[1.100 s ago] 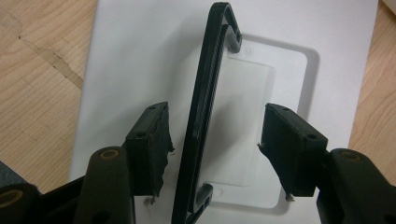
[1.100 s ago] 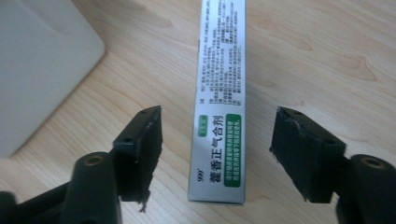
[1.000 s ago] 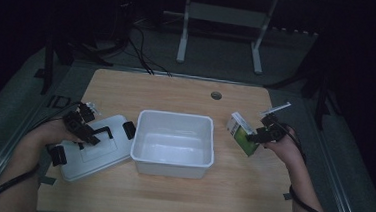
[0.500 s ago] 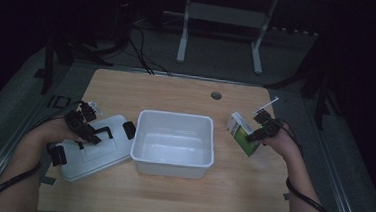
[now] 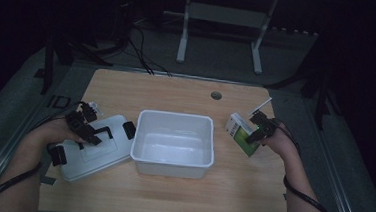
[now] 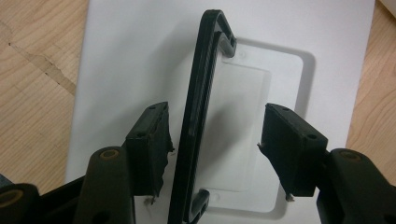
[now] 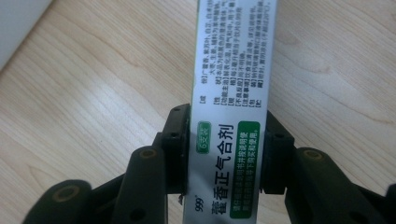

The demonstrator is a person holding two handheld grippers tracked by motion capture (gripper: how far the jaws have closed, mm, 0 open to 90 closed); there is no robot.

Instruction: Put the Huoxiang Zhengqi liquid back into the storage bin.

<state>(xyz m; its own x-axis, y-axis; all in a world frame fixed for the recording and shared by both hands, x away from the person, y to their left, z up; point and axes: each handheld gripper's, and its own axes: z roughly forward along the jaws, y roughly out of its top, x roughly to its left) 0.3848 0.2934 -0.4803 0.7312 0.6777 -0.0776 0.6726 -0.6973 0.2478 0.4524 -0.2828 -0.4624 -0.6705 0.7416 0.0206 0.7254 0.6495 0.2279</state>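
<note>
We see the white bin [image 5: 173, 144] mid-worktop [image 5: 169, 195], nothing inside. Left gripper [image 6: 215, 149] fingers apart astride the lid [image 5: 93, 147] handle [image 6: 201, 116]; right gripper [image 7: 226, 154] fingers clamped on the medicine box [image 7: 231, 93].

The table [image 5: 177, 92] is made of light wood with thin lines running through it. Near its far edge there is a small round hole [image 5: 216, 95]. A little dark bit of tape [image 5: 48, 180] sticks to the near left edge. Behind the table lies a grey floor [image 5: 214, 62]. A white stand [image 5: 183, 35] with two legs is on that floor. Black cables [image 5: 139, 52] curl on the floor to the left of the stand. The room beyond is very dark.
</note>
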